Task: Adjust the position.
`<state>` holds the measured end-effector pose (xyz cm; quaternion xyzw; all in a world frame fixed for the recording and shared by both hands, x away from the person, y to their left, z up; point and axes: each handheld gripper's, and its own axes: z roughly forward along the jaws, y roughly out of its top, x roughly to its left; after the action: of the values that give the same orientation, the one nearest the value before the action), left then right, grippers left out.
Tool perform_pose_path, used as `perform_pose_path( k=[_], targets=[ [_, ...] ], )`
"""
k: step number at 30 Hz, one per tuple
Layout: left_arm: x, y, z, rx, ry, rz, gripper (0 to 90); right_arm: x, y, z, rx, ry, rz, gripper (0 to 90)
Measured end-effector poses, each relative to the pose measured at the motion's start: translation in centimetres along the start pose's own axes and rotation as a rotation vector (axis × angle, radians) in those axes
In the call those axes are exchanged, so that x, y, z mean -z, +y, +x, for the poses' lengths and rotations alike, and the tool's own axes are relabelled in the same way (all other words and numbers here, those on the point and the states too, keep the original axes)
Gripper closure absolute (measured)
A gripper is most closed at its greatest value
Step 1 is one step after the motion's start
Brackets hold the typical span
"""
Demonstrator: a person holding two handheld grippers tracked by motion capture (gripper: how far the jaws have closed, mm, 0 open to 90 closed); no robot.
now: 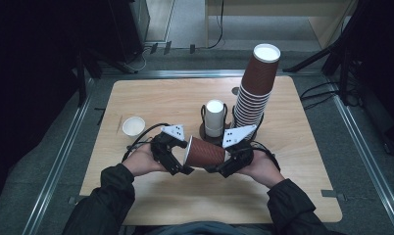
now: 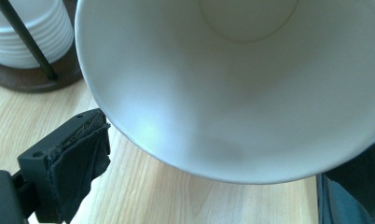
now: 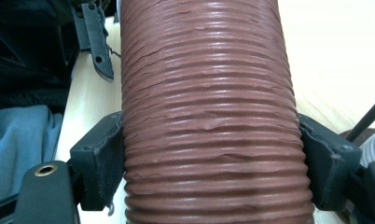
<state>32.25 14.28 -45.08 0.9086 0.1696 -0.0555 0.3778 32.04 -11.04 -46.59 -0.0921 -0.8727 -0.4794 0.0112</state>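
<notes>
1. Your forearms in dark sleeves (image 1: 107,196) enter at the near edge of the light wooden table (image 1: 151,205), one hand on each tool.
2. Just past them, you hold the brown ribbed paper cup (image 1: 207,152) on its side above the tabletop, between the two tools, its white mouth turned toward your left.
3. Your right gripper (image 1: 223,169) is clenched on that cup: in the right gripper view both black padded jaws press against the ribbed wall (image 3: 209,140), one on each side.
4. Your left gripper (image 1: 178,166) is released. In the left gripper view its cloth-covered jaws stand wide on either side of the cup's white open mouth (image 2: 232,93); the left pad (image 2: 78,158) sits just beside the rim, and I cannot tell whether it touches it.
5. Farther back on your left, a small white paper cup (image 1: 133,126) stands upright and open on the table, well apart from your hands.
6. Behind the held cup, a dark round wooden holder with thin black wire posts (image 1: 203,128) keeps an upside-down stack of white cups (image 1: 214,117) near the table's centre.
7. Right beside it, a tall stack of brown ribbed cups (image 1: 256,88) rises upside down and leans slightly to the right.
8. Beyond the far table edge lie grey floor and black cables (image 1: 322,93).
</notes>
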Motion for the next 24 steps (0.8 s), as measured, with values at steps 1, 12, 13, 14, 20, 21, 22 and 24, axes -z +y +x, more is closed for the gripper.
perform_pose_path(
  k=[1,12,13,14,20,21,22,24],
  targets=[
    [0.06,-0.01,-0.02,0.003,-0.003,-0.011,0.0,0.12,0.02,0.00,0.005,0.000,-0.020,19.8],
    [0.05,0.32,-0.29,0.003,-0.065,-0.076,0.0,0.07,0.29,0.28,0.013,0.039,-0.082,19.7],
    [-0.03,0.38,-0.37,0.004,-0.065,-0.075,0.0,-0.02,0.36,0.39,0.016,0.040,-0.083,19.7],
    [-0.08,0.43,-0.44,0.004,-0.066,-0.073,0.0,-0.10,0.44,0.49,0.017,0.040,-0.081,19.7],
    [-0.11,0.53,-0.58,-0.002,-0.073,-0.085,0.0,-0.47,0.57,0.73,0.027,0.047,-0.076,19.7],
    [-0.07,0.55,-0.58,-0.002,-0.073,-0.085,0.0,-0.51,0.57,0.74,0.028,0.047,-0.075,19.7],
    [-0.06,0.56,-0.59,0.000,-0.072,-0.088,0.0,-0.52,0.58,0.77,0.029,0.046,-0.077,19.7],
    [0.06,0.57,-0.59,0.000,-0.075,-0.096,1.6,-0.55,0.60,0.77,0.029,0.051,-0.077,19.7]
  ],
)
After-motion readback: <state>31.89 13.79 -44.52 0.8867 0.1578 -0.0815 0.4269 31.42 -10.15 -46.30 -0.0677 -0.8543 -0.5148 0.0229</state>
